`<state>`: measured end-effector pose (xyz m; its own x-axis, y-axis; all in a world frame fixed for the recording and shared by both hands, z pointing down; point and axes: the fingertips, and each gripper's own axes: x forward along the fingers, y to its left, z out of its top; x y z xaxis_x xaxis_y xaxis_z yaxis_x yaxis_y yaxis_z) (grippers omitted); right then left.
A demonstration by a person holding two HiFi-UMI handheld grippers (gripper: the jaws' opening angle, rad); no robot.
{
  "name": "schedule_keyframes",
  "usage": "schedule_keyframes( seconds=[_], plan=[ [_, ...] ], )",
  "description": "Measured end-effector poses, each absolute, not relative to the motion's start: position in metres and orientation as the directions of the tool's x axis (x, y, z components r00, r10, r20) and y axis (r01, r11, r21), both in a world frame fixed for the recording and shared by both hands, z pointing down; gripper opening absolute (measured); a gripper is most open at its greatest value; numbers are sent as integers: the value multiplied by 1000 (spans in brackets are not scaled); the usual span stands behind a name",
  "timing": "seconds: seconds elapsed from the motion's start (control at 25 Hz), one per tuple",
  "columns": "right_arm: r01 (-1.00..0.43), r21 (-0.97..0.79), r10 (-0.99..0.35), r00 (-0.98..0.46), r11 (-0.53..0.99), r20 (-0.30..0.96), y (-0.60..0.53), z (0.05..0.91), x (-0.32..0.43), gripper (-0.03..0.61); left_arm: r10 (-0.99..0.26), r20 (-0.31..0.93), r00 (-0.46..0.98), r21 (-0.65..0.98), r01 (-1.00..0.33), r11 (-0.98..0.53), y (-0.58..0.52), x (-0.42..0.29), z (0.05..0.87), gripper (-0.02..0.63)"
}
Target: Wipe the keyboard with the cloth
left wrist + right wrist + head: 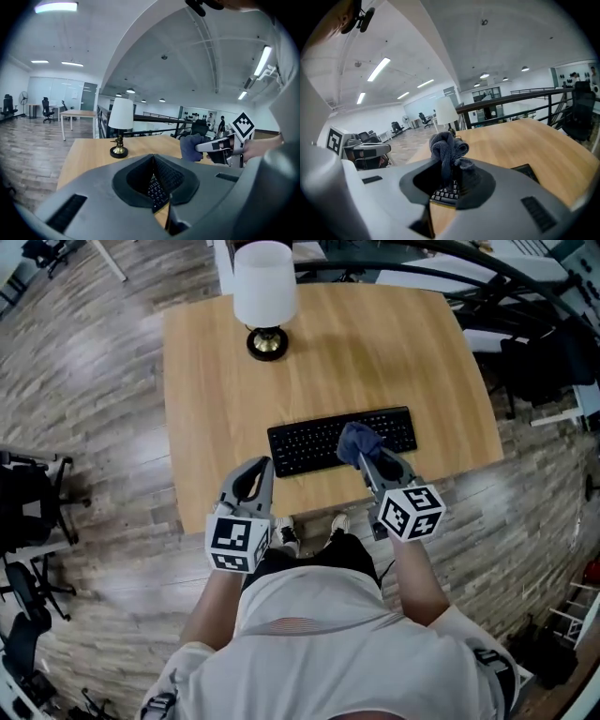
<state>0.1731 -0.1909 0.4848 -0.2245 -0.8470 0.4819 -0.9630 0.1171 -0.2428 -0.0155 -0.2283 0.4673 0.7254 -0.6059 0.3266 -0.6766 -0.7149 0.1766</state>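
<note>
no word, number or brand can be read here. the keyboard (342, 440) on the table (206, 381) has pale key legends, too small to make out. the left marker cube (238, 542) and the right marker cube (412, 511) carry only black-and-white square patterns, which are not letters or digits.
</note>
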Motion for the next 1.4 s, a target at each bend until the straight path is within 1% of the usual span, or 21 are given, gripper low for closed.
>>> schedule_keyframes(
  seconds=[0.12, 0.24, 0.4, 0.52, 0.64, 0.72, 0.88, 1.04, 1.4],
  plan=[
    [-939, -274, -795, -325, 207, 511, -222, 503, 143, 124, -649, 347, 677, 191, -729, -658, -241, -33, 478, 15],
    [-893, -334, -716, -444, 302, 538, -246, 525, 108, 124, -695, 371, 616, 199, -784, -588, -245, -49, 484, 15],
    [-803, -472, -545, -594, 364, 591, -265, 571, 53, 126, -740, 403, 539, 195, -840, -506, -250, -66, 489, 15],
    [-778, -514, -410, -628, 362, 662, -270, 614, 20, 124, -756, 424, 499, 198, -866, -460, -253, -70, 493, 15],
    [-765, -532, -338, -640, 362, 690, -272, 645, -2, 124, -759, 445, 476, 199, -879, -434, -250, -70, 498, 15],
    [-768, -544, -322, -638, 339, 700, -278, 659, -4, 124, -756, 457, 469, 199, -882, -427, -249, -67, 502, 15],
    [-806, -524, -314, -591, 276, 743, -292, 679, 15, 126, -746, 477, 465, 205, -884, -420, -252, -59, 507, 15],
    [-806, -536, -306, -592, 250, 746, -291, 684, 34, 127, -733, 483, 478, 206, -876, -436, -257, -45, 507, 15],
    [-839, -504, -359, -543, 204, 759, -281, 684, 101, 127, -689, 481, 542, 225, -836, -501, -262, 5, 506, 15]
  ],
)
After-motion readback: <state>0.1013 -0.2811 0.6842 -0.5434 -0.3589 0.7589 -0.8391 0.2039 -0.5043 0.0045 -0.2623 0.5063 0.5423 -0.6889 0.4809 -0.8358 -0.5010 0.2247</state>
